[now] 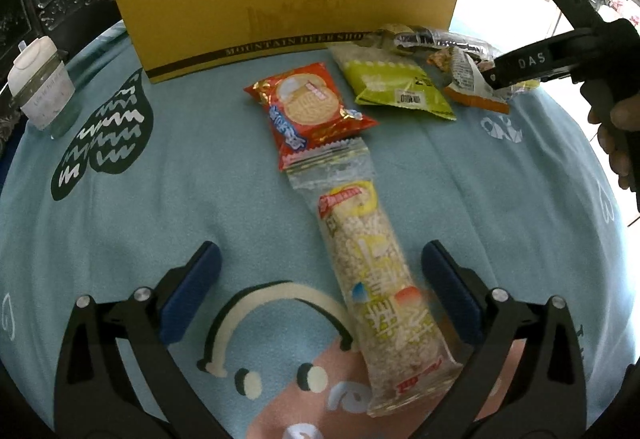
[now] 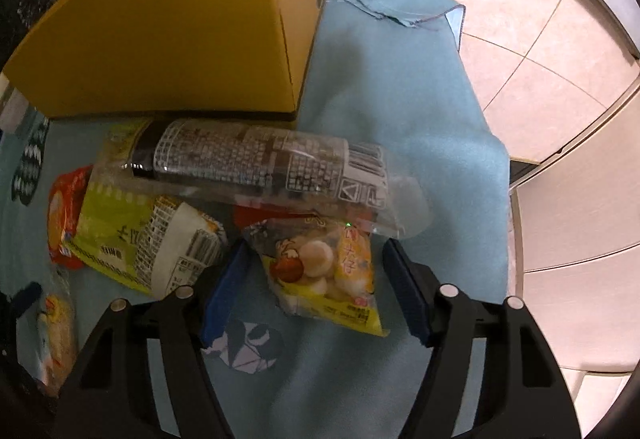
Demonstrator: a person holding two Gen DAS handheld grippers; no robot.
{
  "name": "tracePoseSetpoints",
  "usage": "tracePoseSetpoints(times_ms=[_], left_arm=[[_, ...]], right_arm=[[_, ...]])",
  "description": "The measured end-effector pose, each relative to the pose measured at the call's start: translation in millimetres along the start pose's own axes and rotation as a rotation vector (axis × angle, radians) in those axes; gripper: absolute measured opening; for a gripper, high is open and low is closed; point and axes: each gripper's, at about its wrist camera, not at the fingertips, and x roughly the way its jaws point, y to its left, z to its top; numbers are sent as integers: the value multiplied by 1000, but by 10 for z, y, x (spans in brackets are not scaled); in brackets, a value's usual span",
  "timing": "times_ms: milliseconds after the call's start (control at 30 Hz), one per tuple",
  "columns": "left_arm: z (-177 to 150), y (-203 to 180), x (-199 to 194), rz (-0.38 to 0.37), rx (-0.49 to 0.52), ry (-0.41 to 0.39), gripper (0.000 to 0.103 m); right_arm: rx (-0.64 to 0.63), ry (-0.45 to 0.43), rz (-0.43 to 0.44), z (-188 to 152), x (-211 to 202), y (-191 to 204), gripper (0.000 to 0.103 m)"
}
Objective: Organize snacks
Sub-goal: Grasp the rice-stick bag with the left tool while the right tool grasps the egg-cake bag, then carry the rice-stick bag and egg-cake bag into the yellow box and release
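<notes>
Snacks are all still out on the blue cloth (image 1: 168, 175), so organizing looks barely begun, if at all (nothing can be seen put away anywhere).

Nearest in the left wrist view, the long puffed-rice bar (image 1: 376, 279) lies between the spread fingers of the left gripper (image 1: 320, 295), closer to the right pad; neither pad looks to be touching it, so nothing is pinched yet. Just beyond, the red biscuit packet (image 1: 312, 111) is found with its bottom edge overlapping the bar's clear end. Further back, a green packet (image 1: 392, 87) is laid near a small heap of wrappers, where the right gripper (image 1: 504, 75) can be made out reaching in.

From the right wrist view, the right gripper (image 2: 316, 291) is spread too, with the yellow candy packet (image 2: 328, 271) sitting between its pads, not yet squeezed. A clear printed wrapper (image 2: 264, 167) is draped over the pile behind it.

Farthest back stands the yellow cardboard box (image 1: 296, 3). Only its outer walls are shown, so what's inside can't be told. A lidded cup (image 1: 40, 87) is parked off to the left.

Judging by this, pretty much every packet is left to be sorted, presumably into that box.
</notes>
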Motion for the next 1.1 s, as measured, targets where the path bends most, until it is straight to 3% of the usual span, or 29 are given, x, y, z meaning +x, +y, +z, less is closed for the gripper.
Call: tracePoseSetpoints(times_ms=[100, 200, 500, 533, 567, 600, 633, 767, 967, 1100], left_arm=[[-13, -43, -32, -2, -7, 7, 101], [-16, 7, -48, -19, -5, 0, 99], [-89, -71, -71, -11, 37, -7, 98], [-91, -74, -75, -20, 42, -8, 95], [-99, -98, -115, -49, 68, -26, 75], [-111, -138, -153, -67, 96, -43, 42], [-131, -203, -192, -75, 119, -54, 31], [-148, -191, -210, -108, 102, -59, 28], [-164, -146, -273, -147, 105, -47, 28], [-131, -121, -474, -152, 100, -88, 28]], right_arm=[[-29, 17, 6, 3, -10, 17, 61], [-35, 7, 11, -23, -20, 28, 61], [106, -20, 96, -38, -84, -172, 62], [92, -18, 79, -37, -81, -148, 61], [86, -17, 70, -40, -83, -139, 57], [89, -15, 76, 20, -73, -121, 54], [89, -12, 82, 17, -59, -79, 50], [-18, -22, 36, -14, -96, 114, 44], [2, -40, 107, -233, -194, 89, 44], [13, -68, 165, -428, -392, 59, 44]])
